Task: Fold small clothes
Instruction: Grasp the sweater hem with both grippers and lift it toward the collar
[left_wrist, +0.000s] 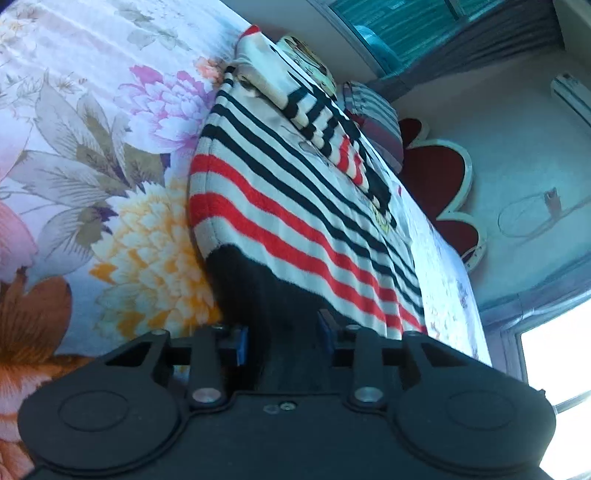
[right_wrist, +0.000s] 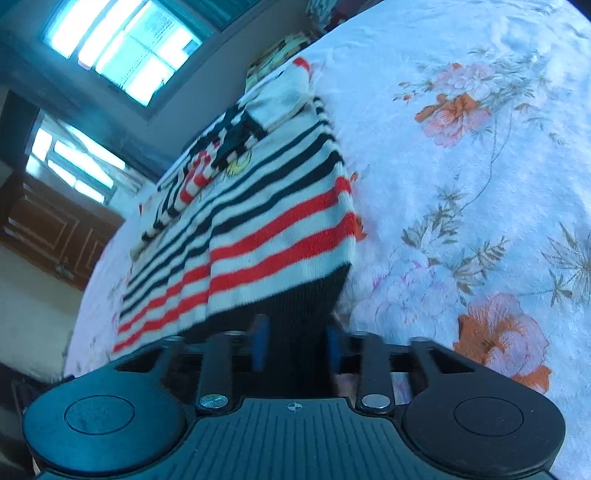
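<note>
Bedding comes first: a flowered bedspread (left_wrist: 92, 155) covers the whole work surface, soft and wide enough that a garment can lie spread on it. On it rests a small striped sweater (left_wrist: 280, 206), white with black and red bands and a dark ribbed hem, laid out lengthwise so that the hem is nearest both cameras and the neck end lies farthest off. A sleeve appears already turned in across the chest, near a small cartoon patch, which suggests the side folds are done and the bottom-to-top fold is in hand. Beyond the sweater sit a pillow (left_wrist: 373, 114) and a red, flower-shaped headboard (left_wrist: 436, 173).

Both tools hold the same edge, one at each hem corner, likely so the hem can rise evenly and be carried toward the neck without skewing. The left gripper (left_wrist: 284, 339) has its blue pads (left_wrist: 242, 345) partly closed with the dark hem running between them; the fabric looks pinched and lifted slightly off the bedspread. The right gripper (right_wrist: 297, 345) stands the same way at the other corner, its blue pads (right_wrist: 260, 343) bracketing the dark hem, which also seems clamped.

From each tool the sweater stretches straight ahead and away, its body still mostly flat on the bedspread, with the right-hand view a little blurred along the cloth.
</note>
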